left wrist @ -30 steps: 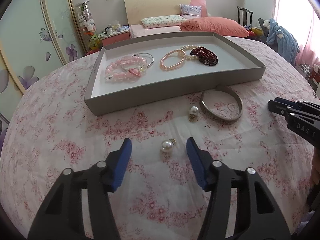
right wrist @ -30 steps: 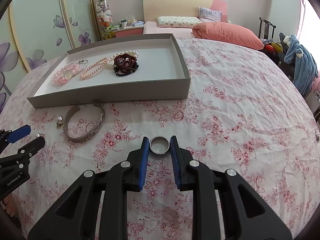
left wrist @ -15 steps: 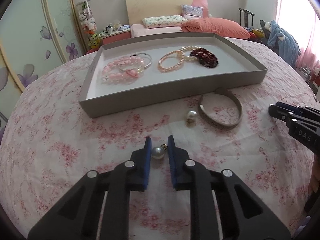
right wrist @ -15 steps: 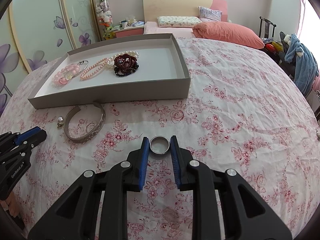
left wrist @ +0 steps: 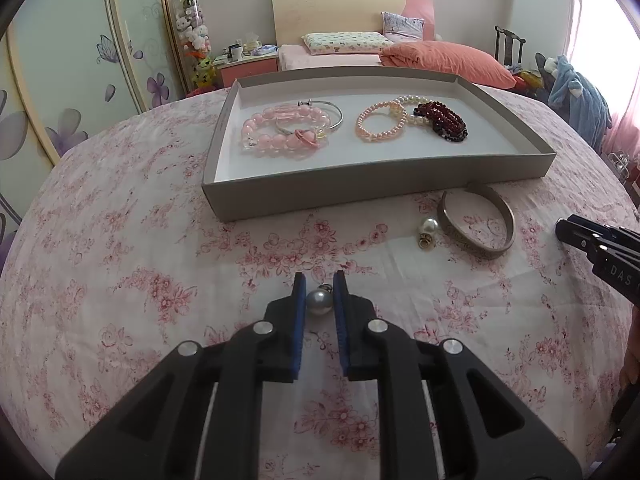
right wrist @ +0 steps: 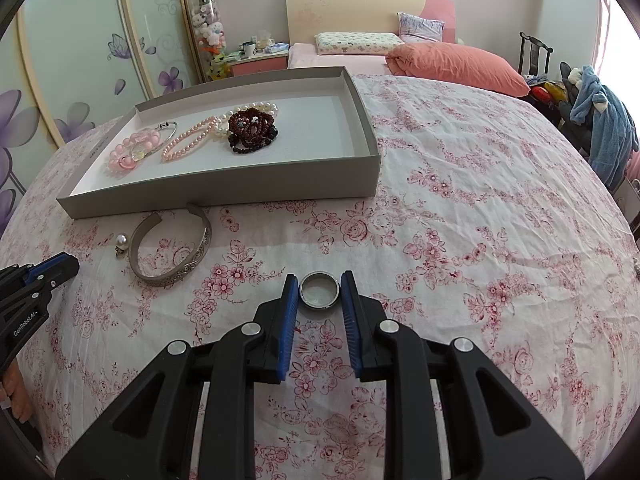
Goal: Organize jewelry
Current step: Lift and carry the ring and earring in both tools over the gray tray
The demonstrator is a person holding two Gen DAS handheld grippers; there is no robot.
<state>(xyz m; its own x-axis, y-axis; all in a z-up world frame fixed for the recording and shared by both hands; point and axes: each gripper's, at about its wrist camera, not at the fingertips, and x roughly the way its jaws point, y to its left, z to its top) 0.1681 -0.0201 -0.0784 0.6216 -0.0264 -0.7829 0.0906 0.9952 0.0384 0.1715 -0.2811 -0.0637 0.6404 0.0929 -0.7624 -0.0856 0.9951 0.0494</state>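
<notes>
Left wrist view shows your left gripper (left wrist: 319,294) pinching a pearl earring (left wrist: 319,303) between its blue pads, low over the flowered cloth of the table (left wrist: 120,280); whether the pearl is clear of the cloth you cannot tell from here. Right wrist view shows your right gripper (right wrist: 319,294) with its fingers against either side of a silver ring (right wrist: 319,290) — it looks clamped, though the ring may yet be resting on the cloth.

Already sorted, inside the grey tray (left wrist: 360,190): a pink bead bracelet (left wrist: 276,134), a thin silver bangle (left wrist: 324,114), a pink pearl strand (left wrist: 378,124), a white pearl strand (left wrist: 408,110) and a dark red bead bracelet (left wrist: 442,122); they sit grouped toward the tray's left and middle, and the right part of its floor is bare.

Left to do, by my reckoning: the two pieces you hold, plus a second pearl earring (left wrist: 427,230) and the wide silver cuff (left wrist: 476,220), which lie just beside each other on the cloth in front of the tray's near wall; roughly half the jewelry is in — four pieces remain outside.
</notes>
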